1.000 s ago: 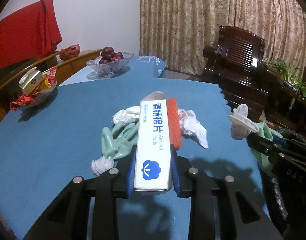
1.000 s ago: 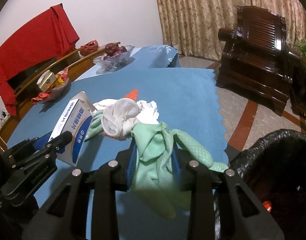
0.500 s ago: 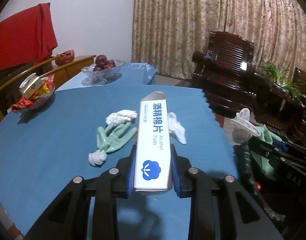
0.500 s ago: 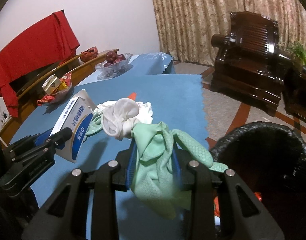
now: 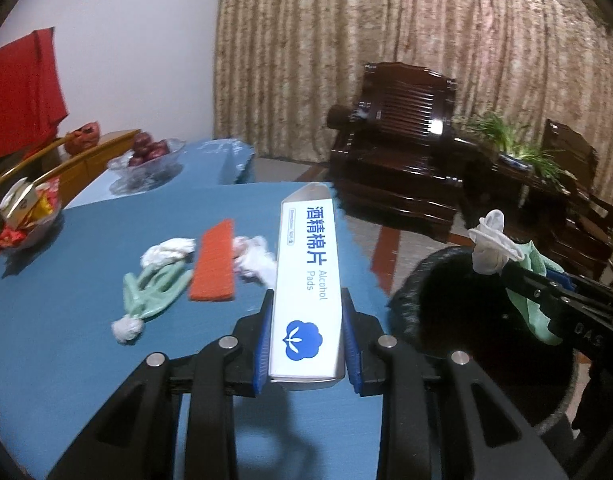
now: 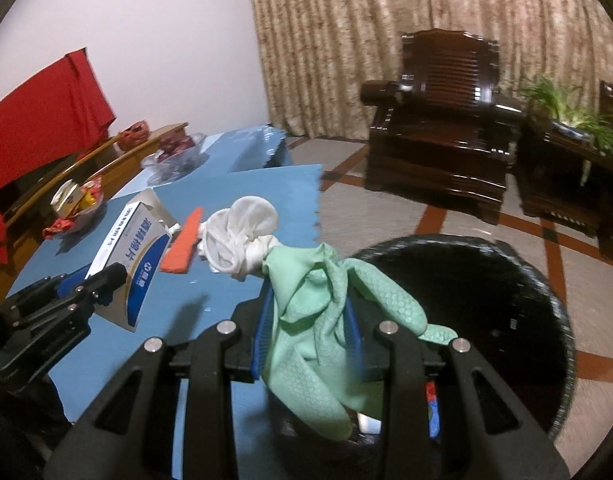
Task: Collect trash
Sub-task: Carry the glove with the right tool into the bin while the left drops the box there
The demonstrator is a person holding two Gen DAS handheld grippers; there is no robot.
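Observation:
My left gripper [image 5: 306,344] is shut on a white and blue alcohol pads box [image 5: 308,280], held over the right edge of the blue table [image 5: 66,352]. My right gripper [image 6: 310,328] is shut on a green rubber glove [image 6: 318,312] with a white cuff [image 6: 242,232], held above the rim of the black-bagged trash bin [image 6: 538,288]. The bin [image 5: 434,304] also shows in the left wrist view, with the right gripper [image 5: 554,292] over it. On the table lie a second green glove [image 5: 154,292], an orange sponge [image 5: 212,266] and crumpled white tissue [image 5: 254,260].
A glass bowl of red fruit [image 5: 148,158] and a dish of snack packets [image 5: 24,208] stand at the table's far left. A dark wooden armchair [image 5: 398,160] and a plant [image 5: 518,148] stand beyond the bin. Tiled floor [image 6: 386,216] lies between table and chair.
Both grippers have swung right and risen with their loads, away from the pile on the table. The trash bin has come into full view under the right gripper.

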